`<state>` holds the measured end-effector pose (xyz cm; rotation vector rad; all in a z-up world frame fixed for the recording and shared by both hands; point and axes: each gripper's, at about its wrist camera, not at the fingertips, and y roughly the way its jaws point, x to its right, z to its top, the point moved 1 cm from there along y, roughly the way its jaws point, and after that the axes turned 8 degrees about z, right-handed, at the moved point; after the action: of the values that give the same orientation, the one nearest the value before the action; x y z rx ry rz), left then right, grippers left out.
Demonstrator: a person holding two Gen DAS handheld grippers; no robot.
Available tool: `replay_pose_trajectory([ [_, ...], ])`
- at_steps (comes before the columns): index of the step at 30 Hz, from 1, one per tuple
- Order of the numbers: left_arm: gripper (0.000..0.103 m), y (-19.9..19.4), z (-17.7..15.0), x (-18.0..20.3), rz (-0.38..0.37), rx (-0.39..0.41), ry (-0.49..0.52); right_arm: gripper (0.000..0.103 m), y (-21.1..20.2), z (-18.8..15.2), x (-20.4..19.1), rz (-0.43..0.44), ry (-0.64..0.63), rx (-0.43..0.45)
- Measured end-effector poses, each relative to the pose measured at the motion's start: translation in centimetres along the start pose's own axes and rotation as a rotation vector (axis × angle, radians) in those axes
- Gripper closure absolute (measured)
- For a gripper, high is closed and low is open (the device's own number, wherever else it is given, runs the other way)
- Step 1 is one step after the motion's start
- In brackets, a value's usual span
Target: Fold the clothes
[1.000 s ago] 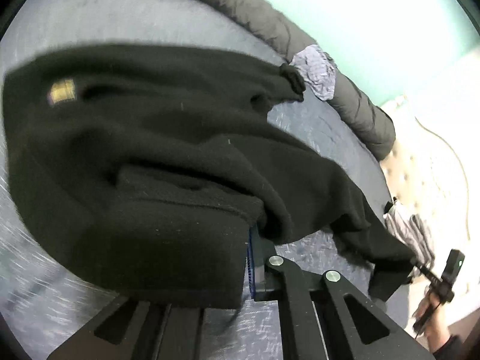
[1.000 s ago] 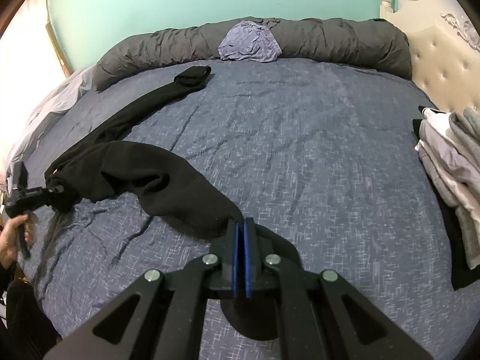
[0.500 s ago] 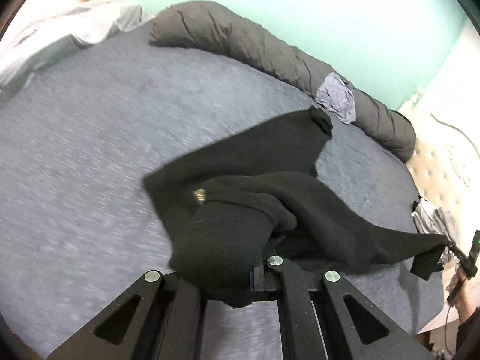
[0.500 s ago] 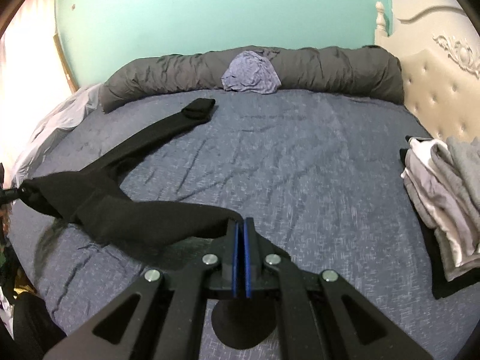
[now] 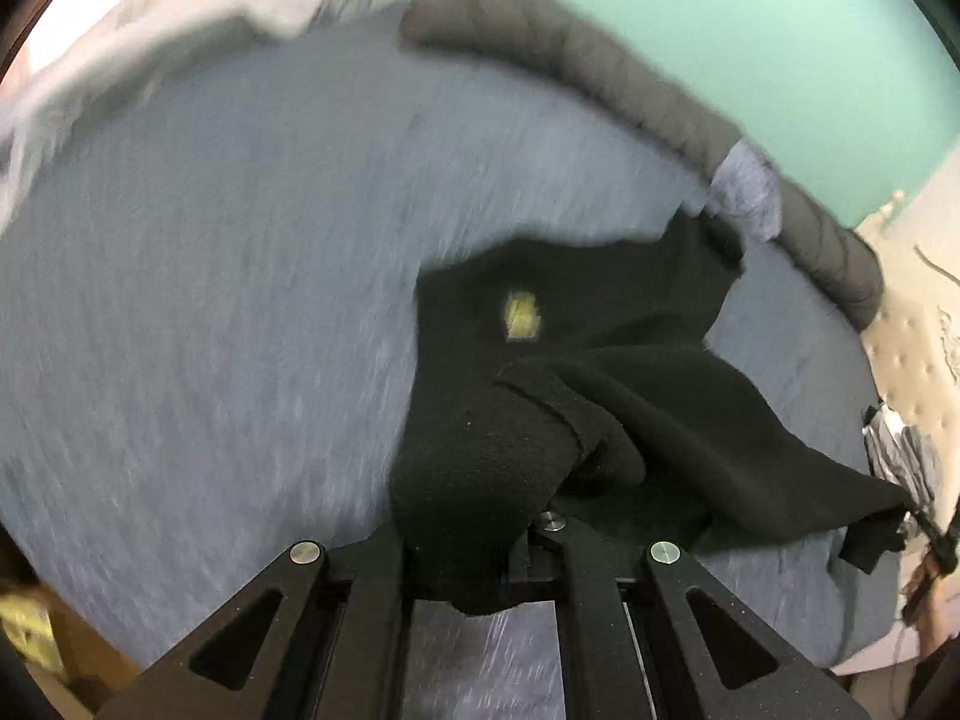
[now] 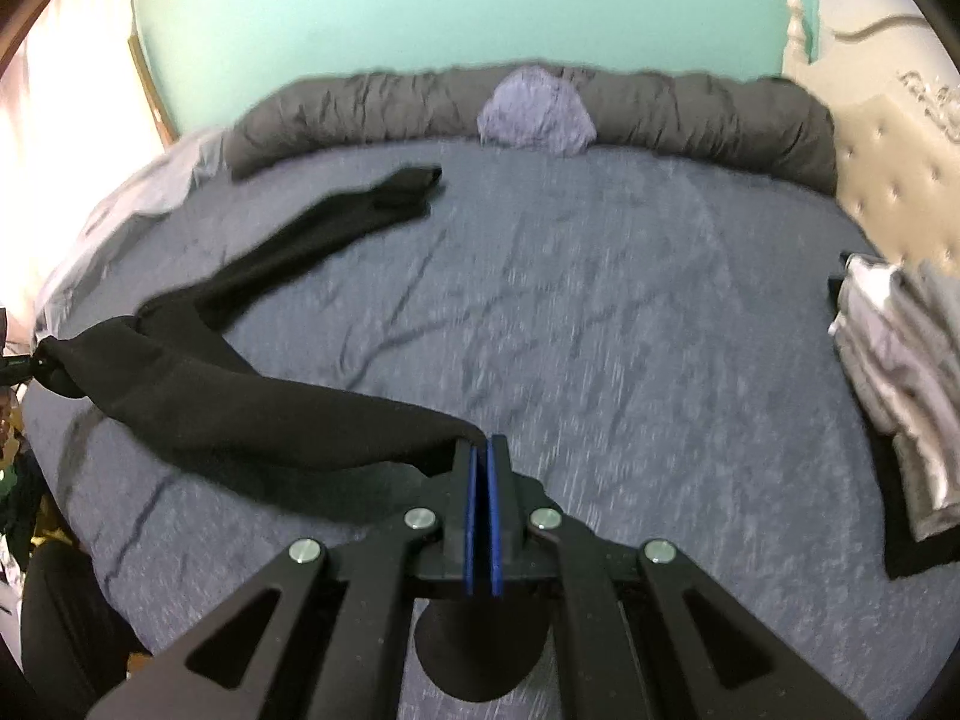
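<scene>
Black fleece garment point(image 5: 600, 372) hangs stretched between our two claws over the blue-grey bed point(image 6: 600, 312). Our left claw point(image 5: 516, 546) is clamped on its bunched edge at six o'clock; our right claw point(image 6: 480, 480) pinches the opposite edge, one sleeve trailing toward eleven o'clock.

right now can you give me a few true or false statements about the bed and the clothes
1. Both tools grip the black garment. True.
2. The folded pile lies by the headboard. True.
3. The bed sheet is red. False: it is blue-grey.
4. The right tool is wide open. False: it is shut on the fabric.
5. The left tool holds a white towel. False: it holds the black garment.
</scene>
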<state>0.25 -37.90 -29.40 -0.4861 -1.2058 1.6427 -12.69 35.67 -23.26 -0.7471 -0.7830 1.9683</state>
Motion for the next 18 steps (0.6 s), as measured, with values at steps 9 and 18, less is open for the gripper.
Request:
replay_pose_trajectory([
  [9, 0.086, 0.1, -3.2, -0.8, -0.032, -0.065, -0.025, 0.100, 2.9, -1.9, -0.7, 0.020, -0.027, -0.103],
  [18, 0.085, -4.6, -2.4, -2.3, 0.018, 0.037, -0.016, 0.099, 4.2, -3.0, -0.5, 0.070, -0.026, -0.199],
])
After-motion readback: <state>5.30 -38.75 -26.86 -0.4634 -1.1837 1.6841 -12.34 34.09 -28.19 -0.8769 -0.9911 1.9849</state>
